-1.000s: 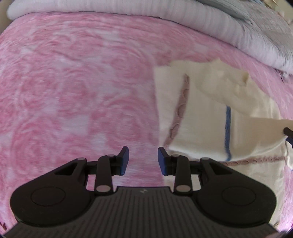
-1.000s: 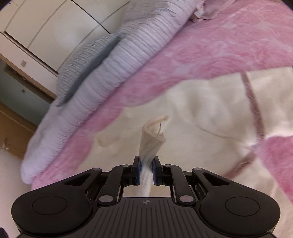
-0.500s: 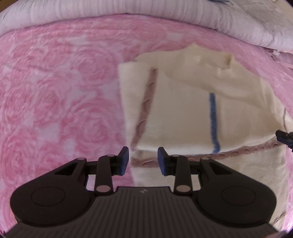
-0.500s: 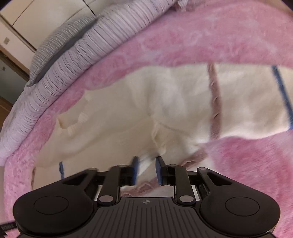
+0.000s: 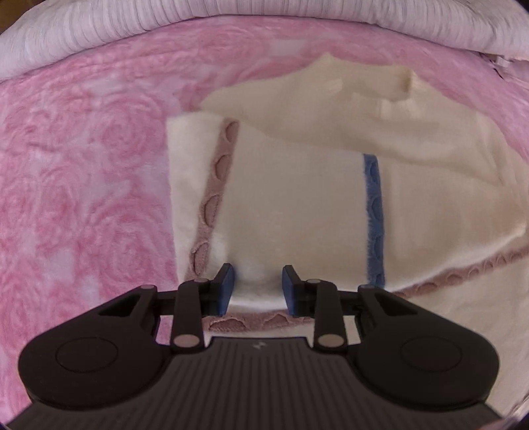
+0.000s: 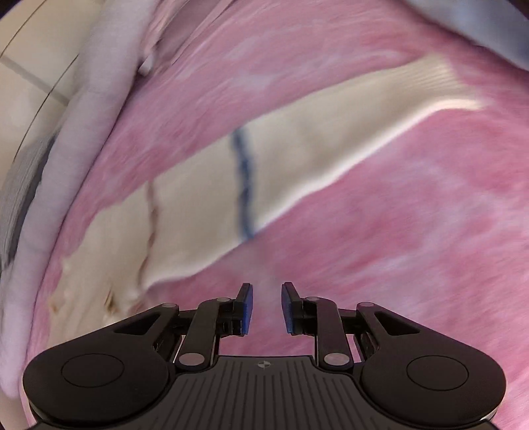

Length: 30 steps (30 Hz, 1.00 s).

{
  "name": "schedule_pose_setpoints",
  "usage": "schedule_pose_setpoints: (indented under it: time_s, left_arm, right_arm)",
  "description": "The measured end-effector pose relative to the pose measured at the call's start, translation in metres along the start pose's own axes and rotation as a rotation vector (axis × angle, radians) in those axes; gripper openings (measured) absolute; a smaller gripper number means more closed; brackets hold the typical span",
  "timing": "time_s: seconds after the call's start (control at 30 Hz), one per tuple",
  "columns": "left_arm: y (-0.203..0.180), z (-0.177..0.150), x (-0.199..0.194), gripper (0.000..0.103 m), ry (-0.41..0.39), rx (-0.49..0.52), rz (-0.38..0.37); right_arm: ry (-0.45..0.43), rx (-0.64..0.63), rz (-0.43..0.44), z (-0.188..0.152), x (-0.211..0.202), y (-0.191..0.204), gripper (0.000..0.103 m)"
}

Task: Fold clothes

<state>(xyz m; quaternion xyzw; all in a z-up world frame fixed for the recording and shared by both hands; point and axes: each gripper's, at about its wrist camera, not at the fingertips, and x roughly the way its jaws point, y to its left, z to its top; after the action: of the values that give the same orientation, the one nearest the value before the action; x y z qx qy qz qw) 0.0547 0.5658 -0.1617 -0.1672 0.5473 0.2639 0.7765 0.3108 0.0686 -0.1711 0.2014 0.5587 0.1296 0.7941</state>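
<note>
- The left hand-held gripper sits low over the near edge of a cream garment. Its 2 blue-padded fingers stand apart, with a raised hump of cream cloth between them. The cloth meets the inner face of the left pad; whether it is gripped I cannot tell.
- The right hand-held gripper is released, its 2 fingers parted with nothing between them. It hovers over bare pink blanket.
- The cream garment lies partly folded on the pink blanket, which covers a bed and carries a rose pattern.
- In the left wrist view, a dusty-pink scalloped band runs up the garment's left side, and another follows its near edge. A blue stripe runs up the right part of the folded panel.
- A further cream layer with a ribbed end lies folded across the top of the garment.
- In the right wrist view, which is blurred, the garment lies ahead and left of the gripper, clear of its fingers.
- A pale striped duvet is bunched along the far edge of the blanket.
</note>
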Motion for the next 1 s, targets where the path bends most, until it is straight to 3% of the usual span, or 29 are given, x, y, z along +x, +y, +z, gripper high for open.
schedule_pose_setpoints:
  time_s: [0.07,0.13,0.2,0.37,0.5,0.57,0.63,0.67,0.73,0.87,1.0]
  left_arm:
    - [-0.013,-0.004,-0.019,0.025,-0.022,0.033,-0.001]
    - [-0.029,-0.011,-0.034,0.026,-0.018,0.043,-0.032]
    - [-0.046,-0.018,-0.048,0.027,-0.013,0.053,-0.063]
    - [-0.063,-0.03,-0.056,0.027,0.012,0.018,-0.082]
    - [-0.058,-0.033,-0.055,0.027,0.017,-0.004,-0.055]
    - [-0.052,-0.034,-0.058,0.027,0.013,-0.027,-0.051]
    - [-0.046,-0.034,-0.06,0.027,0.009,-0.048,-0.047]
    - [-0.044,-0.035,-0.062,0.027,0.008,-0.056,-0.046]
    - [-0.039,-0.036,-0.067,0.027,0.003,-0.069,-0.045]
    - [-0.033,-0.044,-0.072,0.027,0.011,-0.104,-0.062]
    - [-0.027,-0.054,-0.075,0.027,0.024,-0.141,-0.084]
  right_arm:
    - [-0.038,0.06,0.017,0.014,-0.009,-0.022,0.026]
    - [-0.078,0.151,0.047,0.027,-0.013,-0.043,0.039]
    - [-0.12,0.263,0.087,0.038,-0.015,-0.065,0.057]
    - [-0.199,0.477,0.158,0.058,-0.011,-0.11,0.058]
    - [-0.24,0.544,0.191,0.072,-0.005,-0.13,0.057]
    - [-0.239,0.541,0.174,0.079,-0.002,-0.13,0.05]
    - [-0.239,0.538,0.156,0.085,0.002,-0.13,0.009]
    - [-0.243,0.528,0.146,0.088,0.002,-0.128,0.008]
    - [-0.294,0.377,0.114,0.088,-0.014,-0.101,0.007]
    - [-0.366,-0.211,0.132,0.061,-0.058,0.023,0.006]
    - [-0.277,-0.733,0.272,-0.028,-0.077,0.135,0.008]
